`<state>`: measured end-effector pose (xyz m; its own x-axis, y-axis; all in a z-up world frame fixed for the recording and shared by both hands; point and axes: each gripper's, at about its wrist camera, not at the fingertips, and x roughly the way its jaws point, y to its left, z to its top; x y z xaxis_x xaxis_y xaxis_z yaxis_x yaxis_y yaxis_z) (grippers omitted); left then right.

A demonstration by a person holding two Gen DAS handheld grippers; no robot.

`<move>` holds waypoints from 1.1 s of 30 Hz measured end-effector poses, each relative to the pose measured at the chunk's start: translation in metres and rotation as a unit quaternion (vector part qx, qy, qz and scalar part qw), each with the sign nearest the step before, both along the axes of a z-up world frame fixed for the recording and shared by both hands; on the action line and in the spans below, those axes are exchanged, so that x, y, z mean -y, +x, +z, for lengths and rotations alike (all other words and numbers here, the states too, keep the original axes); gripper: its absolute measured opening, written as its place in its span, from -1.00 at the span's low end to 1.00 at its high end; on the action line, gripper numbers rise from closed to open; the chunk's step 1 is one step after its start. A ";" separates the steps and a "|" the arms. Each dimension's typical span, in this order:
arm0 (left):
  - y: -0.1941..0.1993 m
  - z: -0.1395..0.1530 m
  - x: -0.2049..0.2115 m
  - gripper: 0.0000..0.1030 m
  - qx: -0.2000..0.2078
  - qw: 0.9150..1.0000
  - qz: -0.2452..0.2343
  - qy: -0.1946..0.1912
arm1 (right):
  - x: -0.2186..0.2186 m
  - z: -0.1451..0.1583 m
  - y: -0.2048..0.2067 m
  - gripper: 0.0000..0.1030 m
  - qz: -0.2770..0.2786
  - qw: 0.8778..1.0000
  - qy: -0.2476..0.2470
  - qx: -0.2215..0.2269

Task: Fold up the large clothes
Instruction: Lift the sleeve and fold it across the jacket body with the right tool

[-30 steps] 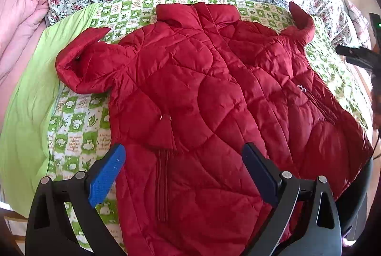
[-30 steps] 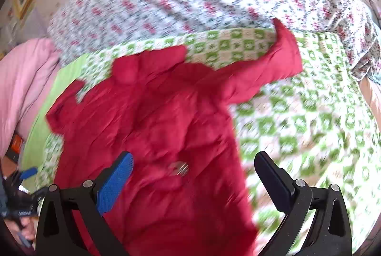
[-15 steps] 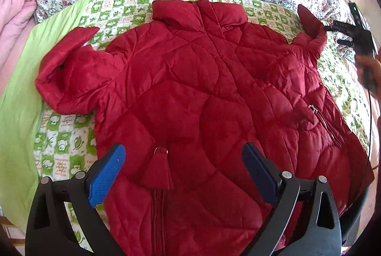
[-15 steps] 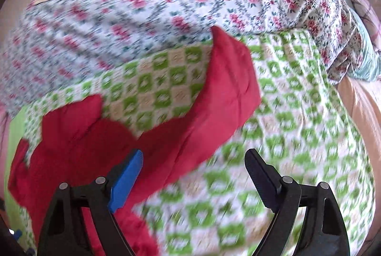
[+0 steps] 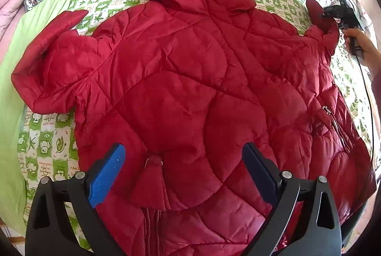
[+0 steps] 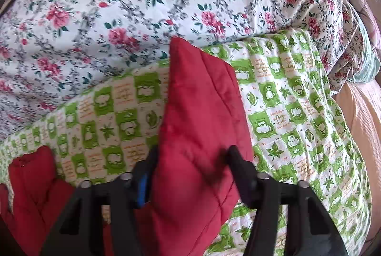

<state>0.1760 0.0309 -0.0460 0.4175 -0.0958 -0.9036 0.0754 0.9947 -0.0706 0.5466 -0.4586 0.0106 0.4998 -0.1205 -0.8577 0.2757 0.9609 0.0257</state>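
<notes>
Right tongs swung over, closing on the jacket sleeve; left tongs hover spread, angled downward.

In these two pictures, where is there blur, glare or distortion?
Left wrist view: sharp; the fisheye bends the red jacket outward, and the upper right corner is washed out by bright light. Right wrist view: mostly sharp, but the right gripper is smeared at its fingers, on either side of the jacket sleeve.

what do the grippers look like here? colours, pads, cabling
Both grippers are black plastic frames with silver pivot bolts. The left gripper has one blue textured pad and one dark pad; so does the right gripper. A thin black cable hangs from the right one.
</notes>
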 end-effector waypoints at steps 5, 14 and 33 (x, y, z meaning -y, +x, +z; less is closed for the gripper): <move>0.004 -0.002 -0.003 0.92 0.001 1.000 0.003 -0.021 | -0.016 0.005 -0.013 -0.70 0.044 0.999 0.010 0.028; 0.006 0.004 -0.009 0.92 0.011 0.999 0.006 -0.050 | -0.134 0.042 -0.073 -0.72 0.234 0.968 0.031 0.083; 0.018 0.014 -0.063 0.92 0.002 0.977 0.037 -0.209 | -0.325 -0.014 -0.225 -0.71 0.482 0.875 0.037 0.018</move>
